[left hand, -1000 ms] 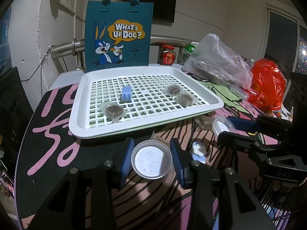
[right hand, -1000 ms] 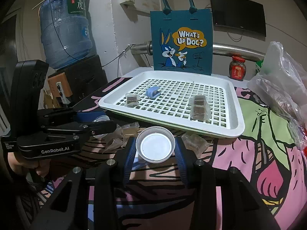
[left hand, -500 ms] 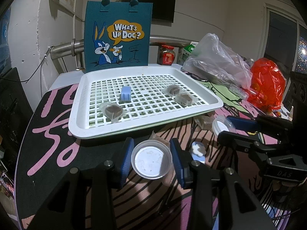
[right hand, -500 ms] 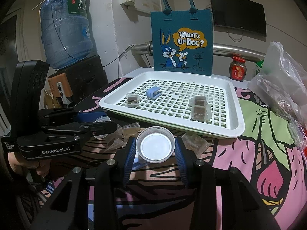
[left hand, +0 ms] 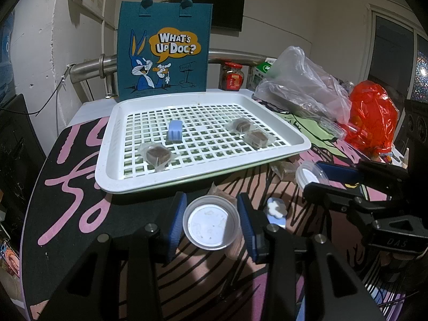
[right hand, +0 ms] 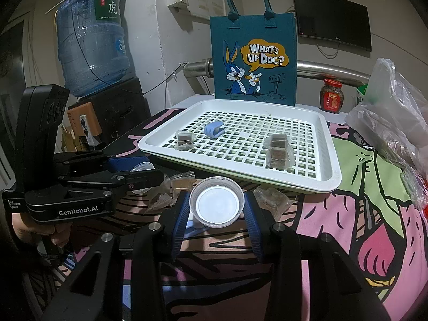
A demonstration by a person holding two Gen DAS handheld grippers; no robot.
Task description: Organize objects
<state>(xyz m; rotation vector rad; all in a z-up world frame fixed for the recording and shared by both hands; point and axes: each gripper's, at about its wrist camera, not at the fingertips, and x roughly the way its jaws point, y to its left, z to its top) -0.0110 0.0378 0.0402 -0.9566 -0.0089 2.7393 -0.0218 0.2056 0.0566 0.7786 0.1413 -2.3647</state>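
Note:
My left gripper (left hand: 211, 198) is shut on a small clear plastic cup (left hand: 210, 223), held just above the patterned tablecloth in front of the white grid tray (left hand: 112, 160). My right gripper (right hand: 216, 196) is shut on a clear round lid (right hand: 216, 206) with a ribbed rim. In the left wrist view the right gripper (left hand: 311, 181) and its lid (left hand: 306, 177) sit to the right. In the right wrist view the left gripper (right hand: 153, 169), held by a hand, sits to the left with the cup (right hand: 141, 167) partly hidden. The tray holds three wrapped brown cubes (left hand: 157, 155) and a blue clip (left hand: 175, 131).
Loose wrapped cubes (right hand: 270, 198) and a blue-and-white flower-shaped piece (left hand: 276, 208) lie on the cloth before the tray (right hand: 333, 176). A blue cartoon tote bag (left hand: 163, 50) stands behind it. Plastic bags (left hand: 302, 88), a red bag (left hand: 371, 115) and a jar (left hand: 231, 76) crowd the right; a water jug (right hand: 91, 42) stands at left.

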